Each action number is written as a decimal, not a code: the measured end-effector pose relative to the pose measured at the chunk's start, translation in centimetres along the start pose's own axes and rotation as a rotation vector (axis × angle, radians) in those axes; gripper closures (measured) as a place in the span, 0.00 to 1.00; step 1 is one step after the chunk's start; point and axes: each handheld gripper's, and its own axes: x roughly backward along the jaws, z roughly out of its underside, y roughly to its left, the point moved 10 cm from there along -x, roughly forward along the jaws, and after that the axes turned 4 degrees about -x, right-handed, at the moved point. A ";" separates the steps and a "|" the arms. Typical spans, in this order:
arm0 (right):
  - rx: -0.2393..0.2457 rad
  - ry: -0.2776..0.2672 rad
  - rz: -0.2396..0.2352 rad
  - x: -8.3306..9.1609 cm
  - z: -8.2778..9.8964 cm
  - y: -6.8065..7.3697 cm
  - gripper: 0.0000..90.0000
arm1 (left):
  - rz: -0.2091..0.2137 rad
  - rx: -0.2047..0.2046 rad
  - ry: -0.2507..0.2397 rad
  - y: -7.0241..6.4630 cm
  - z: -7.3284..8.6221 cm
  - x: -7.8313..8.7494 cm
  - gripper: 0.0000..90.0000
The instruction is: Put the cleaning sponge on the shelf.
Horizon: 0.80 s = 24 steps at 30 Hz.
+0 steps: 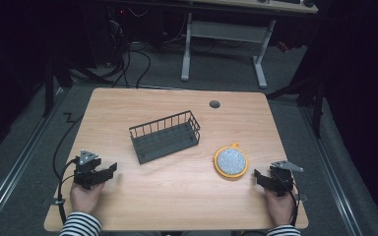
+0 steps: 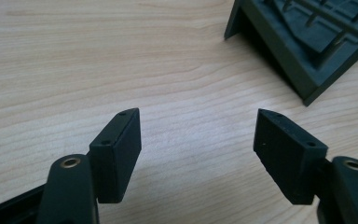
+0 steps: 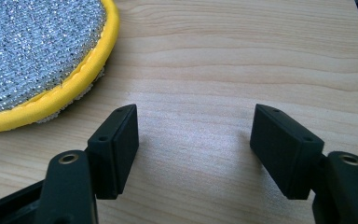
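My left hand-held gripper (image 1: 109,169) rests low on the tabletop (image 1: 177,196), jaws released, nothing btwn them. The basket (image 1: 165,136) sits ahead and to its right, well apart; in the left gripper view I get just its near corner (image 2: 303,56), up and right of the jaws. My right hand-held gripper (image 1: 257,175) is also released and empty. The scrubber (image 1: 231,162) lies flat just ahead-left of it, near but not touching; its yellow rim (image 3: 81,77) sits left of the left jaw in the right gripper view.

Risks as I judge them: the scrubber is thin and flat, so a level approach w/ the right gripper would likely push it along the wood, not catch it. Probably need to tip down onto the rim. The basket looks light; nudging a wall w/ the left could slide or turn it, and a jaw could snag in the wire bars.
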 end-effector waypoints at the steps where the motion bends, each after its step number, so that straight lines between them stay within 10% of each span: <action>1: 0.001 -0.001 0.000 0.0 0.0 0.0 0.36 | 0.000 0.000 0.000 0.0 0.0 0.0 0.37; 24: 0.024 0.001 -0.012 0.0 0.0 0.2 0.36 | 0.121 -0.034 -0.030 -2.5 -8.0 2.3 0.41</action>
